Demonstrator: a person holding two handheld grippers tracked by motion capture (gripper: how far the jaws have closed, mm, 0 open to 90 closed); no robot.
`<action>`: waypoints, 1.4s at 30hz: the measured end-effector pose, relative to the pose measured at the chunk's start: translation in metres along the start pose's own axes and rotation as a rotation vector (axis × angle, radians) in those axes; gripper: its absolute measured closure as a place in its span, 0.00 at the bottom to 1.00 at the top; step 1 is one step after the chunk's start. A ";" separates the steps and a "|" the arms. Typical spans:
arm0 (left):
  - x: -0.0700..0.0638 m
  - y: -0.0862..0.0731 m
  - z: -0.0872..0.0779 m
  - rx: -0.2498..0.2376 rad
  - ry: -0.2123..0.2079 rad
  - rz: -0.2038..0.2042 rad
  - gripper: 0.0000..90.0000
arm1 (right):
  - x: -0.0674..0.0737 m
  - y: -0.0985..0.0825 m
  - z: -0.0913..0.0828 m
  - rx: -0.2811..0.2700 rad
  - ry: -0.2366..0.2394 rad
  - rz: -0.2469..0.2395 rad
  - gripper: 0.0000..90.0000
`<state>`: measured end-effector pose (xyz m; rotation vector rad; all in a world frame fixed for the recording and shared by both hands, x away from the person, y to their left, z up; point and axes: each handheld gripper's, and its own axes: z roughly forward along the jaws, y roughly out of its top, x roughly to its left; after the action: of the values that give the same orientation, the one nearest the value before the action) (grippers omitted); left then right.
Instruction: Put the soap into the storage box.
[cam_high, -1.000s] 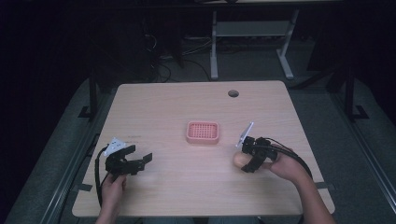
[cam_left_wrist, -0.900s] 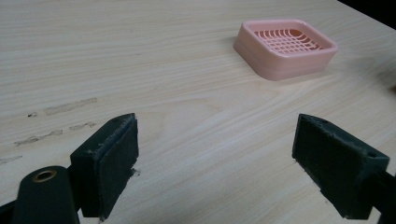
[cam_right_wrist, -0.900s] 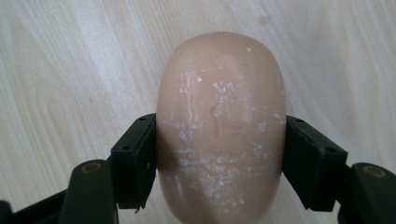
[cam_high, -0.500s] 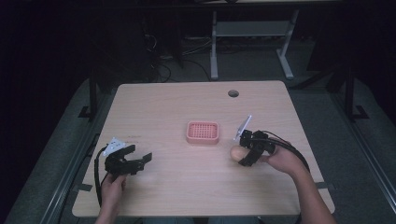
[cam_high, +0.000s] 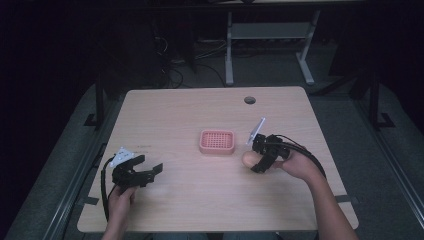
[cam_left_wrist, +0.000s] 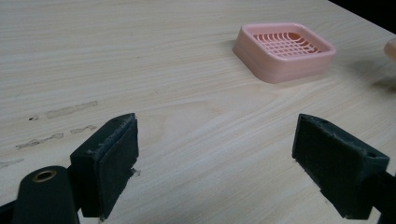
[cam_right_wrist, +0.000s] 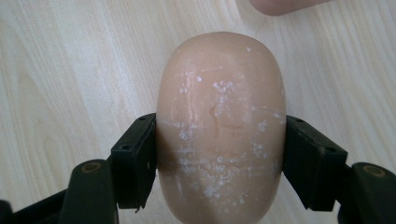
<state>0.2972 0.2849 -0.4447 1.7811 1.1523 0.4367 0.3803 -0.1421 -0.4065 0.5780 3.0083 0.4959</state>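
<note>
A peach-coloured oval bar of soap (cam_right_wrist: 219, 126) sits between the jaws of my right gripper (cam_right_wrist: 219, 161), which is shut on its sides. In the high view that right gripper (cam_high: 254, 162) holds the soap (cam_high: 248, 158) just above the table, right of a pink slotted soap dish (cam_high: 217, 141). My left gripper (cam_high: 150, 172) rests at the table's front left, open with nothing between its pads. Its own view looks across bare wood toward the soap dish (cam_left_wrist: 284, 50), with the left gripper (cam_left_wrist: 215, 163) jaws wide apart.
The wooden table (cam_high: 170, 115) has a round cable hole (cam_high: 249, 100) near its far edge. Faint scuff marks (cam_left_wrist: 60, 119) lie on the wood ahead of the left gripper. A metal frame (cam_high: 270, 45) stands on the dark floor beyond the table.
My right gripper has carried the soap a little to the left and upward, toward the soap dish. The left gripper has stayed where it was.
</note>
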 end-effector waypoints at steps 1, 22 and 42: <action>0.000 0.000 0.000 0.001 0.000 0.001 0.16 | 0.000 0.002 0.000 0.000 -0.001 -0.003 0.36; 0.001 0.000 0.000 0.003 0.002 0.000 0.16 | -0.011 0.037 0.008 -0.005 0.009 -0.040 0.35; 0.000 0.000 -0.001 0.001 0.001 0.002 0.16 | -0.025 0.049 0.012 -0.026 0.028 -0.023 0.36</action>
<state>0.2970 0.2853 -0.4441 1.7838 1.1517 0.4385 0.4225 -0.1046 -0.4031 0.5388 3.0260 0.5448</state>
